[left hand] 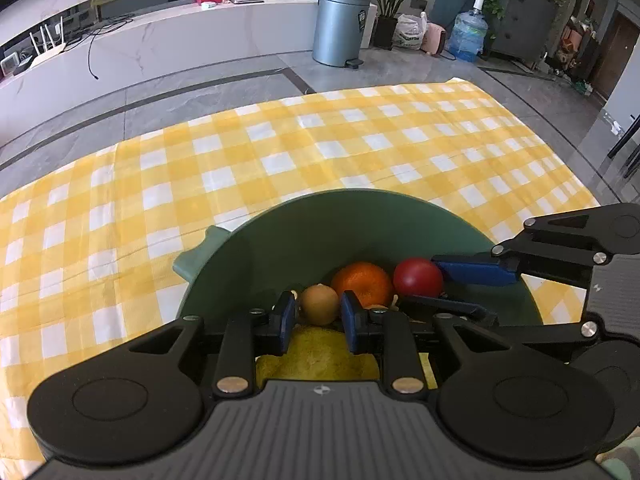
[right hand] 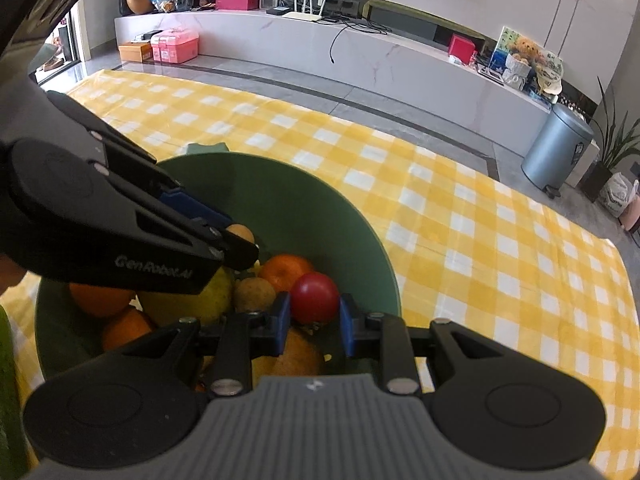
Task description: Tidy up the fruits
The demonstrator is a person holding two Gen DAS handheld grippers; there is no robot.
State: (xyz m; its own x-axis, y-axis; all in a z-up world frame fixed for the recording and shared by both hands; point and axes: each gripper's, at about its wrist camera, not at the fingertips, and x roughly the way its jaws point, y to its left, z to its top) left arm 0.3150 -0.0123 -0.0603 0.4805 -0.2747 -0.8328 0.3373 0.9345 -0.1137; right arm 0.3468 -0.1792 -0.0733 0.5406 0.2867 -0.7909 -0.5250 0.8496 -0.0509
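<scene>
1. We see the bowl (left hand: 320,220) on the table (left hand: 160,184), on its near side.
2. The fruits lie in the bowl.
3. In the left wrist view, the small round fruit (left hand: 319,304) sits left of the orange (left hand: 362,284), and the tomato (left hand: 417,278) sits right of the orange.
4. The bin (left hand: 342,26) stands on the floor (left hand: 240,80) behind the table.
5. The long shelf (right hand: 360,48) runs behind the table.

Bright, sharp daylight; bowed fisheye edges.

Matt green bowl (left hand: 304,232) on woven checked cloth (left hand: 280,148); glossy red fruit (right hand: 314,297).
</scene>
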